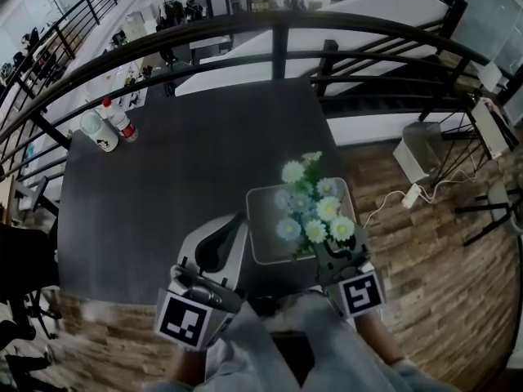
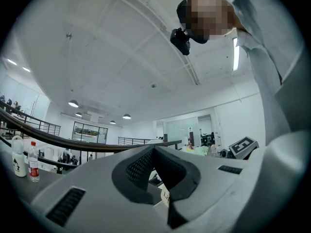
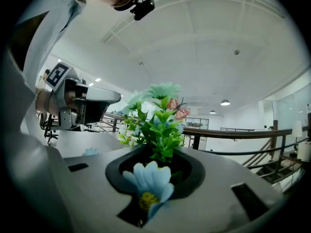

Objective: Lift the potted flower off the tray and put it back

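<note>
Head view: right tongs (image 1: 337,250) clamp the white-and-blue artificial potted flower (image 1: 315,212) over the pale square tray (image 1: 263,237); left tongs (image 1: 229,233) closed, empty. Lower vertically, centred; release only once seated.

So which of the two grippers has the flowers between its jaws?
The right gripper, at the tray's near right corner: the potted flower's stems rise from between its jaws. The left gripper's jaws hold nothing.

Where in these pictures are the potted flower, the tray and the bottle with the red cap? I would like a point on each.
potted flower (image 1: 328,209): head view, on a pale bloom.
tray (image 1: 265,237): head view, on its bare floor, left of the blooms.
bottle (image 1: 122,125): head view, on its body, below the red cap.
</note>
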Motion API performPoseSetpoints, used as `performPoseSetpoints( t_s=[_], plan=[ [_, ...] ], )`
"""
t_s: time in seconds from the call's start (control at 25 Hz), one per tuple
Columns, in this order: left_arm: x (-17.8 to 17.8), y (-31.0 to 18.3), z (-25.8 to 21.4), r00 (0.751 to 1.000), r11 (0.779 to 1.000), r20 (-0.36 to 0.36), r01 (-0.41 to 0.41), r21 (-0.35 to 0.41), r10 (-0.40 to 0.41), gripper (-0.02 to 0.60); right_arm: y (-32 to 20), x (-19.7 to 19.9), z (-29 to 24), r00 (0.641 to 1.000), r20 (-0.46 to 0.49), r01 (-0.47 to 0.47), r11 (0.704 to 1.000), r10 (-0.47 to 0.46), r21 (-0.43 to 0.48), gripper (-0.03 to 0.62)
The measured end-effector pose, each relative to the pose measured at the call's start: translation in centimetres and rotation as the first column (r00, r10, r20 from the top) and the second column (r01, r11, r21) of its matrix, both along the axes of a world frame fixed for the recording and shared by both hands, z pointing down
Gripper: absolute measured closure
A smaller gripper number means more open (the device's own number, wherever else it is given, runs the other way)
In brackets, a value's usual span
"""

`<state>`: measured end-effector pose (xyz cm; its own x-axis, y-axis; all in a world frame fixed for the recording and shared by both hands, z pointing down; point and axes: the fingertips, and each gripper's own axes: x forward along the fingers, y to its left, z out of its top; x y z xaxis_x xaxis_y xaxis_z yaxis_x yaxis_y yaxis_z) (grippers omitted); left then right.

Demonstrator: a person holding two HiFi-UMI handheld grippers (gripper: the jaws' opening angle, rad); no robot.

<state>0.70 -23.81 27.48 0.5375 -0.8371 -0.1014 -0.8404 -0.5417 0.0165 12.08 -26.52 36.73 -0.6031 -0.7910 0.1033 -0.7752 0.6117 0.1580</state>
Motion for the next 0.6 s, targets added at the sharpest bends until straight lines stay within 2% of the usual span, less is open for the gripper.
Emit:
performPoseSetpoints(
  t_s=[0.12,0.6],
  plan=[
    [-0.1,0.2,0.3,1.000,1.000,0.006,0.013,-0.010,-0.013,0.583,0.1,0.1,1.4,1.000,-0.017,0.008,1.000,-0.009,-0.026,0.516],
    [-0.2,0.8,1.2,0.999,0.997,0.018,0.045,-0.057,-0.044,0.583,0.0,-0.7,4.6,0.998,0.025,0.058,0.994,-0.056,-0.093,0.520]
  ],
)
